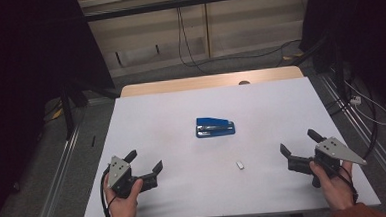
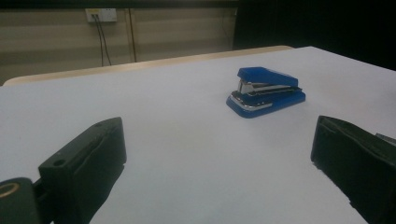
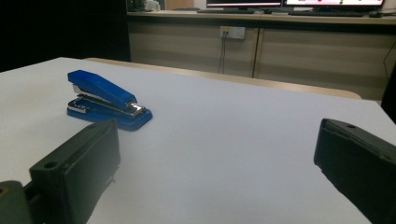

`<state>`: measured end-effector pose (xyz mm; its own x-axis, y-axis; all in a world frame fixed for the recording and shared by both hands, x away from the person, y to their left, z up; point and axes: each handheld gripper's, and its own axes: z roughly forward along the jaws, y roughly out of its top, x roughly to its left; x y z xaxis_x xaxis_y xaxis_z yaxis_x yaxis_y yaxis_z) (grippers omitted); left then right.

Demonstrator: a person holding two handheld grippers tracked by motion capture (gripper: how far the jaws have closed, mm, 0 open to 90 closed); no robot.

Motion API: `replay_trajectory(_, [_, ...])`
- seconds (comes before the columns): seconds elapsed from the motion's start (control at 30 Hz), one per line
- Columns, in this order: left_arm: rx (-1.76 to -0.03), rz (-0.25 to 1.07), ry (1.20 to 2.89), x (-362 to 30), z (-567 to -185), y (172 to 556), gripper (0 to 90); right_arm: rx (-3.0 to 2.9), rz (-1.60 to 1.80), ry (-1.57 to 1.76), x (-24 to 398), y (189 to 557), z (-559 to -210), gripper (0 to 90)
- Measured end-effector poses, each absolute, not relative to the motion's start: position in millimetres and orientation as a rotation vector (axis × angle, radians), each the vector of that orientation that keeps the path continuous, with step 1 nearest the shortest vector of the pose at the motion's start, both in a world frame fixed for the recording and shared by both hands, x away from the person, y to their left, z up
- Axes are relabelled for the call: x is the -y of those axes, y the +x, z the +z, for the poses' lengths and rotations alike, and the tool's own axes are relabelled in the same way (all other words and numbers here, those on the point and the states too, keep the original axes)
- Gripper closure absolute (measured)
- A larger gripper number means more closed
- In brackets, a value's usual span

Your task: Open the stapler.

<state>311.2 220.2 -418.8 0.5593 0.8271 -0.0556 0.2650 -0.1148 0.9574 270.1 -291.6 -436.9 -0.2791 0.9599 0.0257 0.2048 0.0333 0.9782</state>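
Tools [image 1: 144, 161] [image 1: 299, 142] spread wide flank blue stapler [image 1: 215, 127], well apart from it.

table [image 1: 146, 116] open all round | obstacles — stapler [image 1: 215, 127], small white piece [image 1: 240, 164]

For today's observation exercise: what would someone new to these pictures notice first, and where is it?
The glossy blue stapler with its metal insert stands alone near the middle of the white tabletop. Nearer the person, the black left gripper and black right gripper flank it, jaws wide open and holding nothing. A small white block lies toward the right gripper.
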Motion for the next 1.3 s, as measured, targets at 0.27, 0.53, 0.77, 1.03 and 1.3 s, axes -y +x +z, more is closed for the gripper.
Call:
replay_trajectory(0.27, [-0.906, 0.617, 1.705, -219.5, -418.4, 311.5, 4.8, -1.631, 1.311, 1.162, 285.6, 272.1, -438.1, 0.0])
replay_trajectory(0.53, [-0.925, 0.627, 1.749, -219.4, -420.7, 314.1, 4.8, -1.674, 1.334, 1.134, 280.2, 273.6, -438.9, 0.0])
replay_trajectory(0.77, [-0.909, 0.614, 1.76, -218.2, -420.7, 312.3, 5.3, -1.752, 1.337, 1.077, 274.7, 274.4, -438.4, 0.5])
replay_trajectory(1.03, [-0.882, 0.529, 1.781, -217.7, -419.3, 315.1, 7.3, -1.806, 1.368, 1.095, 266.2, 276.3, -437.3, 1.8])
replay_trajectory(1.3, [-0.839, 0.5, 1.789, -211.5, -417.7, 315.8, 6.7, -1.81, 1.407, 1.038, 257.8, 280.4, -435.4, 1.9])
